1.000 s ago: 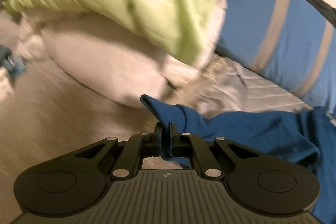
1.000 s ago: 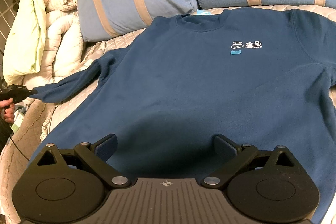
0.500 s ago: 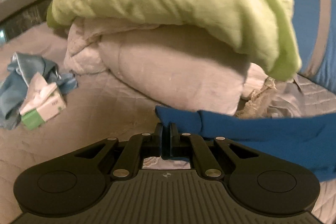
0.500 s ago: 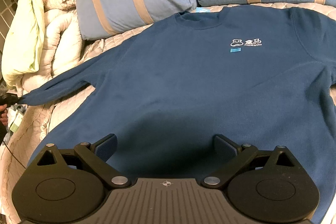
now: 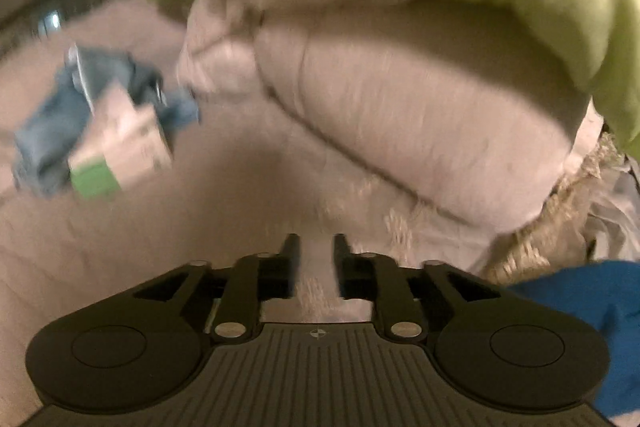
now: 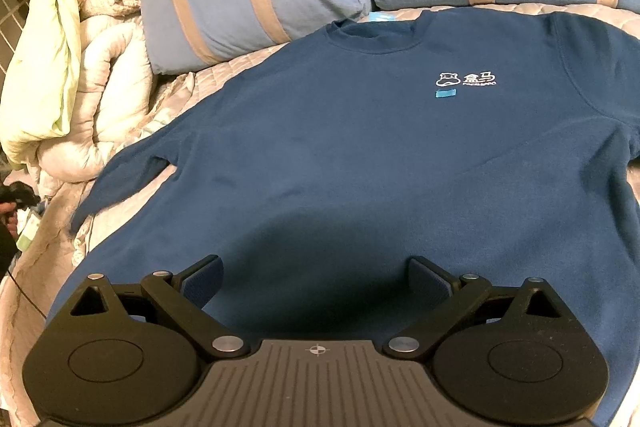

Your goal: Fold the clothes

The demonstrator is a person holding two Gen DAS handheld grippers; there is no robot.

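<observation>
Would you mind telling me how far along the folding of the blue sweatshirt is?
Done: the sweatshirt lies flat, front up, its sleeve stretched out sideways. In hand: nothing; the left gripper is opening with no cloth between its jaws, and the right gripper hovers open over the hem. Left: every fold.

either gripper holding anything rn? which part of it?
Nothing held. Left gripper jaws are opening with no cloth between them; the sweatshirt sleeve lies beside it. Right gripper hangs wide open over the hem.
</observation>
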